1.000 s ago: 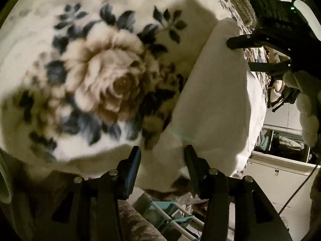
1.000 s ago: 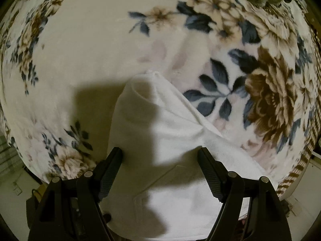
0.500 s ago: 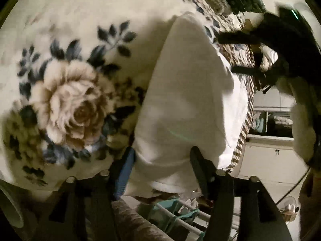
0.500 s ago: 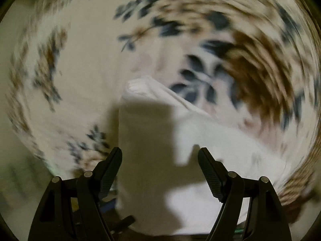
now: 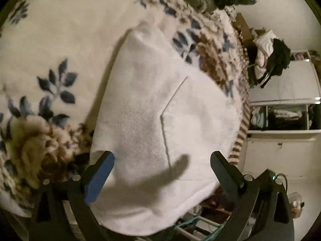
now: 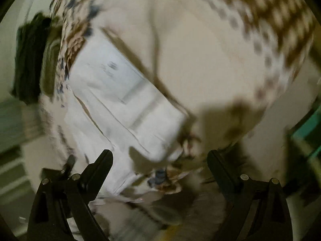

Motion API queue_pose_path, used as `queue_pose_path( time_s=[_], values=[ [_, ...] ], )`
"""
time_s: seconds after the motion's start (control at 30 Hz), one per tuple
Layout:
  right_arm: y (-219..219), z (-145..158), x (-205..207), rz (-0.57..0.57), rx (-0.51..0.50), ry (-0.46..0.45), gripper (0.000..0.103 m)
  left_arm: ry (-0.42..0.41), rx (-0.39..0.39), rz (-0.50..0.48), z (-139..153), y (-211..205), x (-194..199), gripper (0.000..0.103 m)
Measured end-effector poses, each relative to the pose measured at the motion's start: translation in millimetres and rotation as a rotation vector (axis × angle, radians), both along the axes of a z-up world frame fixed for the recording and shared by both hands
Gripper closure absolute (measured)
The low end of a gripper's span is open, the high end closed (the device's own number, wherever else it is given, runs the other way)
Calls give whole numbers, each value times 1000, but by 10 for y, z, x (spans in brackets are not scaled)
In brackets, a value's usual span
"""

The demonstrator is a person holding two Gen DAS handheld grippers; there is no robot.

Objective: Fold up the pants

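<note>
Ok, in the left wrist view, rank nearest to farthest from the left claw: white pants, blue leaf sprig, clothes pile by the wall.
1. White pants, between the opening left claw.
2. Blue leaf sprig, left, on the blanket.
3. Clothes pile, far right, past the bed.

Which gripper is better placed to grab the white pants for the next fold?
Left, probably. The left gripper, jaws opening, frames the white pants squarely; the right gripper, also opening, views them off-centre and blurred.
</note>
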State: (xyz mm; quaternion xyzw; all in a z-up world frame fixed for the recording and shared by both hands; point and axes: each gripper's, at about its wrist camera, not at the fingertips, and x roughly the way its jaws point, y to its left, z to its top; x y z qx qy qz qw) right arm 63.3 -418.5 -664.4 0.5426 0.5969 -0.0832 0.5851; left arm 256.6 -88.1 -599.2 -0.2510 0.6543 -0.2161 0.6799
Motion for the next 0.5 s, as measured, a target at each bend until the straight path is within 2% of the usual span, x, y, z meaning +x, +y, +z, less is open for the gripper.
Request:
queue_pose_path(
  time_s=[0.13,0.23,0.3,0.33,0.37,0.4,0.43,0.5],
  values=[
    [176,-461,-192,-127,156,-77,6,6,44,-35,-41,58,-107,5],
    [213,-513,-221,-204,141,-100,6,25,68,-48,-30,143,-153,5],
    [135,-365,-252,-248,77,-150,7,31,81,-58,-27,168,-173,5],
    [94,-289,-258,-268,39,-179,12,32,84,-61,-28,173,-184,5],
    [47,-212,-256,-288,1,-204,21,33,87,-60,-33,169,-192,5],
    [0,-158,-245,-291,-18,-218,61,34,91,-59,-37,169,-205,5],
    [-25,-107,-219,-273,-59,-190,83,35,94,-54,-39,162,-208,5],
    [-56,41,-242,-266,-103,-194,86,38,94,-46,-41,120,-195,5]
  ],
)
